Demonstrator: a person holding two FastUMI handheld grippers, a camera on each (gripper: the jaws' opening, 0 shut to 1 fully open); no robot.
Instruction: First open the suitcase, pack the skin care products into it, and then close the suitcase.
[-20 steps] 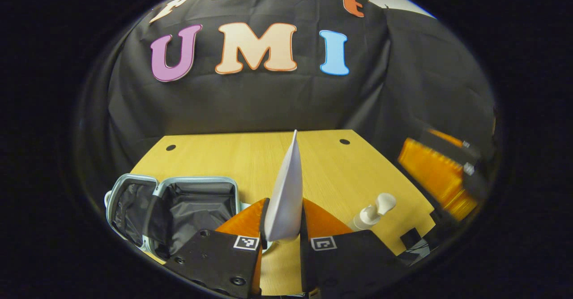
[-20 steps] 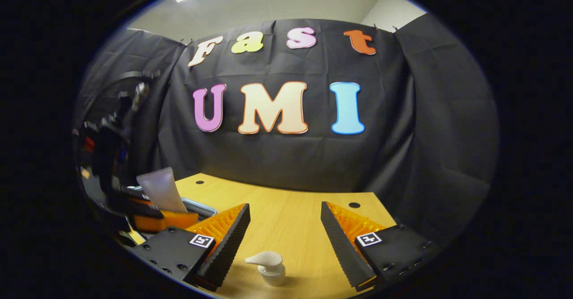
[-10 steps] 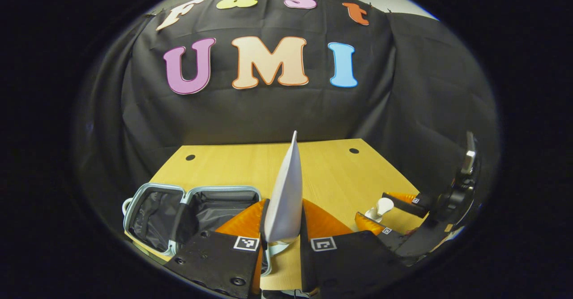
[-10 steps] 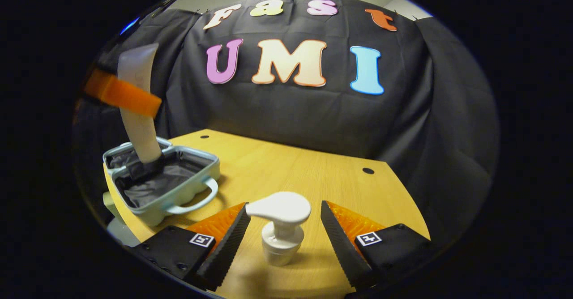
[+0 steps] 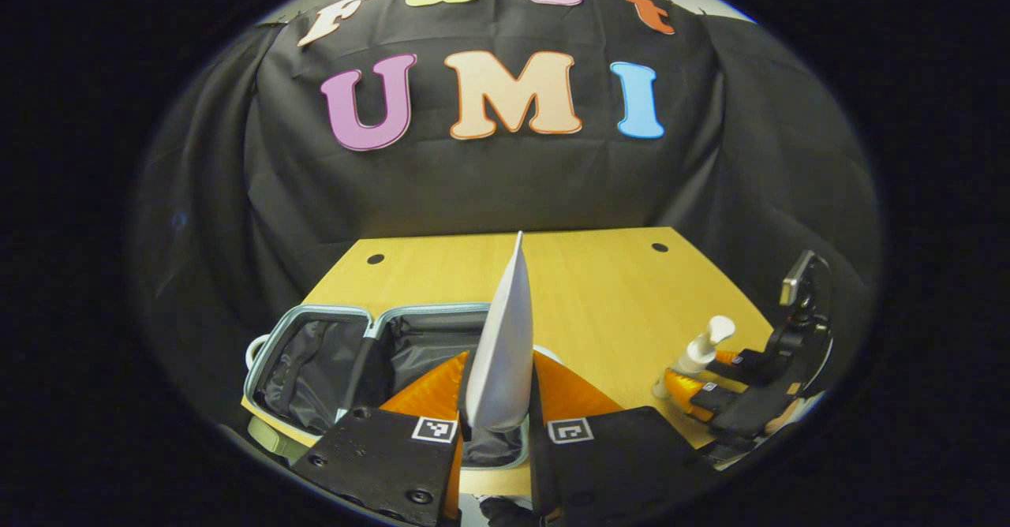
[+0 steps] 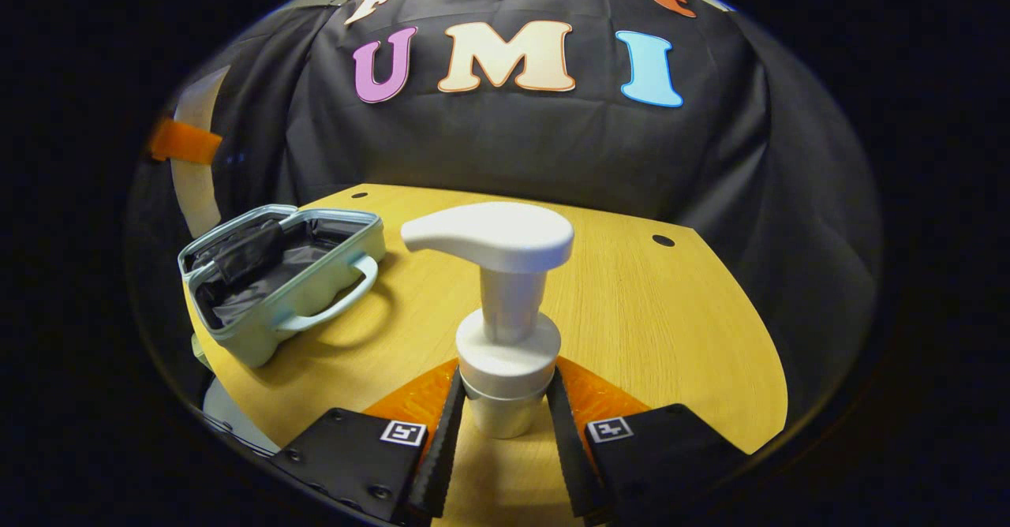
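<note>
Suitcase [image 5: 316,353] lies open flat on the wooden table [image 5: 600,290], both halves up, dark lining showing, handle facing out toward the table's middle. In the right gripper view the same suitcase [image 6: 276,274] sits at the table's left edge, well apart from the pump bottle.

Left gripper [image 5: 499,389]: clenched on a white tube [image 5: 505,338], both fingers pressing its lower body, tube standing upright with its flat crimped end up. Held above the near half of the suitcase, cap end down toward the lining. Judged: poised for lowering and letting go inside.

Right gripper [image 6: 505,424]: fingers closed against the collar of a white pump bottle [image 6: 501,306], one on each side, just under the pump neck. Bottle upright; whether its base is on the table or just off it, cannot tell. Grip at the collar likely chosen because the pump head above stops it sliding down through the fingers.

Left gripper view also catches the right gripper [image 5: 698,381] and pump bottle [image 5: 698,349] at the table's right edge, near a dark handheld rig.

Judged stage: opening done, packing under way, neither item in yet; closing remains.
</note>
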